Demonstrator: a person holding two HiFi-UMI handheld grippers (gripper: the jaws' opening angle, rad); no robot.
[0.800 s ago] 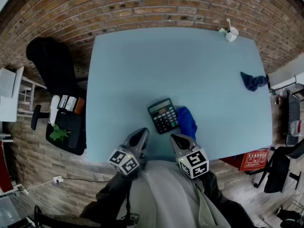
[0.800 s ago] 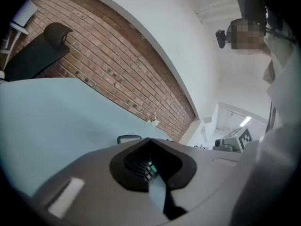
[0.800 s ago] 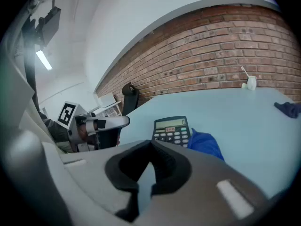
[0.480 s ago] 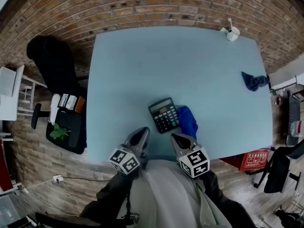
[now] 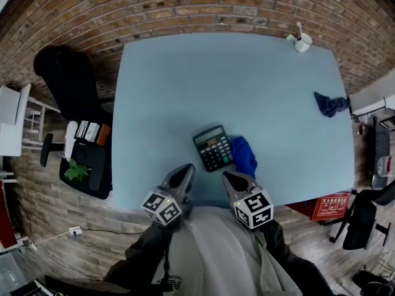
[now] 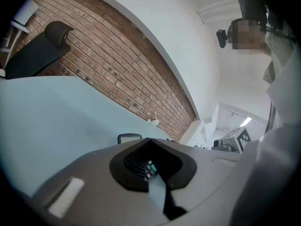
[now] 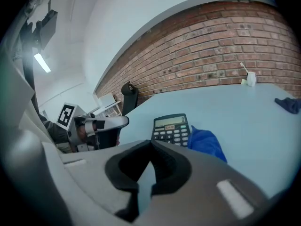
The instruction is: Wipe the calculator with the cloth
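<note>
A black calculator (image 5: 213, 148) lies near the front of the pale blue table (image 5: 185, 85); a bright blue cloth (image 5: 244, 157) lies right against its right side. In the right gripper view the calculator (image 7: 171, 127) and cloth (image 7: 206, 142) lie just beyond the jaws. My left gripper (image 5: 182, 179) hovers over the table's front edge, left of the calculator, shut and empty. My right gripper (image 5: 233, 182) hovers just in front of the cloth, shut with nothing in it. The left gripper view shows only the calculator's top edge (image 6: 129, 138) over its closed jaws.
A second, dark blue cloth (image 5: 330, 105) lies at the table's right edge. A white cup (image 5: 301, 43) with something standing in it sits at the far right corner. A black chair (image 5: 68, 82) stands left of the table, a red box (image 5: 330, 207) on the floor at the right.
</note>
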